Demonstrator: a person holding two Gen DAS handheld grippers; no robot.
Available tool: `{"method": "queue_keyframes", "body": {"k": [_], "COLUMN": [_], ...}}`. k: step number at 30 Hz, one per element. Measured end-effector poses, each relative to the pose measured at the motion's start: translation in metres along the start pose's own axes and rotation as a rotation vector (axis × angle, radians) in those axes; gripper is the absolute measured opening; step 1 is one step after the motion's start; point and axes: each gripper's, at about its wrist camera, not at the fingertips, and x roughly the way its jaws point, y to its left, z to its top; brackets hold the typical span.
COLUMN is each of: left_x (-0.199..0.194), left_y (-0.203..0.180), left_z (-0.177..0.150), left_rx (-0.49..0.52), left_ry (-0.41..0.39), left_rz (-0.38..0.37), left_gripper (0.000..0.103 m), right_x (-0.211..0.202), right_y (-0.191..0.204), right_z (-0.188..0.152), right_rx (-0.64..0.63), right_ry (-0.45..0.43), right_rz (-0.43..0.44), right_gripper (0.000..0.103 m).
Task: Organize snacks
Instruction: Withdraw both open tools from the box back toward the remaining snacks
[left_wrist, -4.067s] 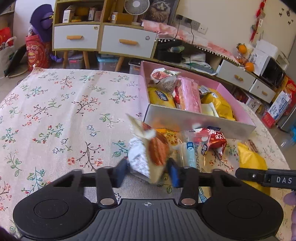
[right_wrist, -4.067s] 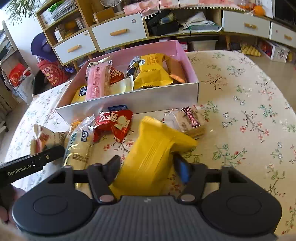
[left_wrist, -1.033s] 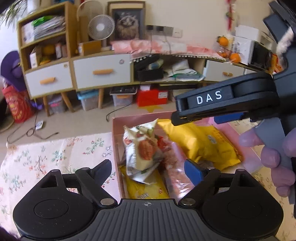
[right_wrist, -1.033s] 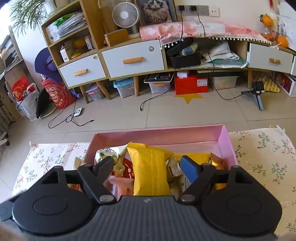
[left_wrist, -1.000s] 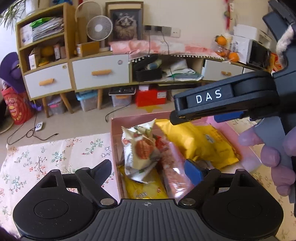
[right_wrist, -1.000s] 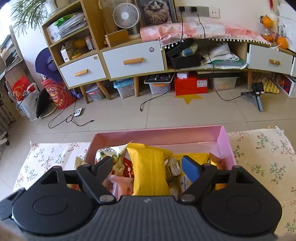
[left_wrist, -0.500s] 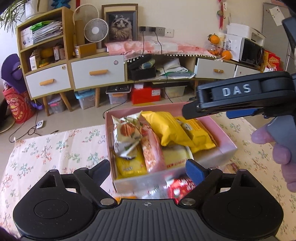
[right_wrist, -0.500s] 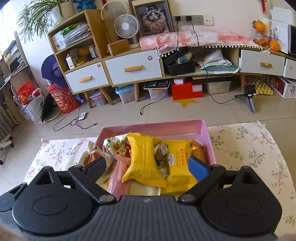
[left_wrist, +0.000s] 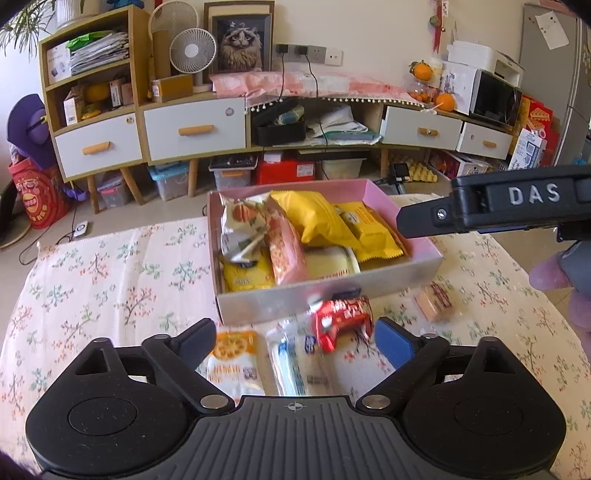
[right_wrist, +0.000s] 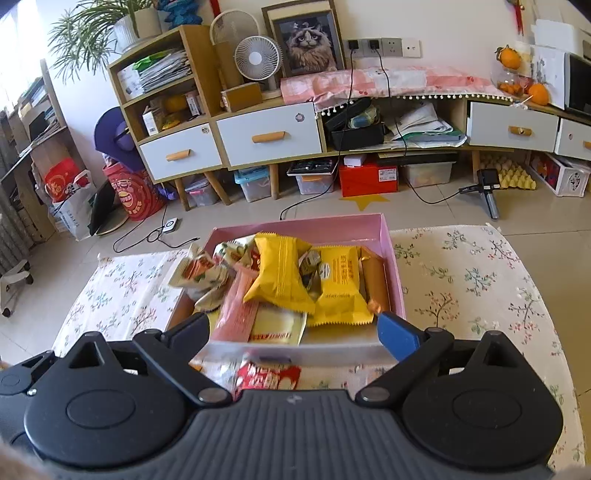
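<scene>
While tilted downward, both claws (left_wrist: 293, 338) (right_wrist: 293, 330) agape

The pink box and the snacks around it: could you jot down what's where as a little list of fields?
container: pink box on the flowered tablecloth
inside box: yellow packet, pink packet, several more
outside box, near side: red packet, orange-printed packet, clear blue-striped packet, small brown packet
left gripper: jaws just opening, nothing between
right gripper: same

Right claw (right_wrist: 293, 332) wide (empty), pink box (right_wrist: 391, 266) holding snack packets (right_wrist: 280, 273)
</scene>
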Motion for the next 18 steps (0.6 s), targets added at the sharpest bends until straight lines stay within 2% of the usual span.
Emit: {"method": "queue_keyframes", "body": {"k": [18], "left_x": [-0.007], "left_y": [0.007], "left_z": [-0.038], "left_rx": [-0.016], "left_ry": [0.036], "left_rz": [0.006], "left_gripper": [0.101], "right_x": [-0.013], "right_y": [-0.007], "right_z": [-0.057], "right_rx": [-0.08], "right_ry": [0.002], "right_rz": [-0.029], "right_gripper": [0.103]}}
